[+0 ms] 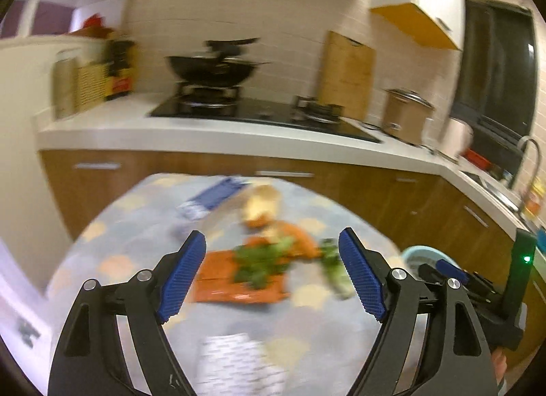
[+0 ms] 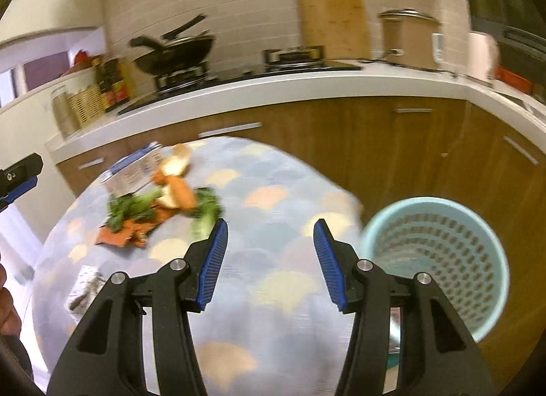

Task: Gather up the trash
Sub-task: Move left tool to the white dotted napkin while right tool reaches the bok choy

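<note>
Trash lies on a round table with a blue patterned cloth [image 1: 136,225]: an orange wrapper [image 1: 235,280] under green leaves [image 1: 262,259], orange peel [image 1: 300,239], a bread piece [image 1: 261,203], a blue-white packet [image 1: 213,196], a green stalk [image 1: 336,268] and a white printed wrapper [image 1: 235,362]. My left gripper [image 1: 273,278] is open above the orange wrapper. My right gripper [image 2: 269,263] is open and empty over the cloth [image 2: 273,293], right of the leaves [image 2: 131,206] and peel [image 2: 177,193]. A light blue perforated bin [image 2: 440,259] stands right of the table.
A kitchen counter [image 1: 204,136] runs behind the table, with a stove and black wok [image 1: 213,70], a cutting board [image 1: 346,72] and a pot [image 1: 407,114]. Wooden cabinets [image 2: 392,154] lie below. A crumpled grey wrapper [image 2: 85,288] lies at the table's left edge.
</note>
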The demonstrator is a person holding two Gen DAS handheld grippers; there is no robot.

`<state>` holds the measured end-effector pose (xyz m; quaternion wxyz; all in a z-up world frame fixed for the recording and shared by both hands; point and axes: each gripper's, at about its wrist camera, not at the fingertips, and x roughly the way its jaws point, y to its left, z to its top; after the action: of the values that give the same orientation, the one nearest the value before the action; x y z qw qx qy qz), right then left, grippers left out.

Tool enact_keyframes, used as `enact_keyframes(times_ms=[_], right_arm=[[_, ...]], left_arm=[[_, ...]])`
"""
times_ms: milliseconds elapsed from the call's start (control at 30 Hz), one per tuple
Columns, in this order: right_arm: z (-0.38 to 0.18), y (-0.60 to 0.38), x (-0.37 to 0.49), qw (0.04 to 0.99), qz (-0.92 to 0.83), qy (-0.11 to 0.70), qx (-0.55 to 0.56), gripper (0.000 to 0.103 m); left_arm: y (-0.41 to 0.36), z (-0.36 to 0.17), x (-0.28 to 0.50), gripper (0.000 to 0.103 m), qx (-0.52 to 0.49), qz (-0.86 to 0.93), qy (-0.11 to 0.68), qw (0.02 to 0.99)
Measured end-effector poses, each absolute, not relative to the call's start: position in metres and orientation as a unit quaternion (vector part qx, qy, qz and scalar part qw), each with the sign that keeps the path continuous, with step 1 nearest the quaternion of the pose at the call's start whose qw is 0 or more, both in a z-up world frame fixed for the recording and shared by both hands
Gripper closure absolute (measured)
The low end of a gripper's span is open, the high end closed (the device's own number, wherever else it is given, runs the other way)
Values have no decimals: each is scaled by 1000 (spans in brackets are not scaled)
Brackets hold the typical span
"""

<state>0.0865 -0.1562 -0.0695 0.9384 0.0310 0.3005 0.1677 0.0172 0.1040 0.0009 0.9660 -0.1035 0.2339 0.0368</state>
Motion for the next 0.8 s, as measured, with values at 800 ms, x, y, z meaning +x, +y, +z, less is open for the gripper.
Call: enact_keyframes(times_ms=[800], right_arm=[[-103,-68,87,919,226,324,-20,66]], left_arm=[[112,-117,-8,23,-117,-48,398,909]])
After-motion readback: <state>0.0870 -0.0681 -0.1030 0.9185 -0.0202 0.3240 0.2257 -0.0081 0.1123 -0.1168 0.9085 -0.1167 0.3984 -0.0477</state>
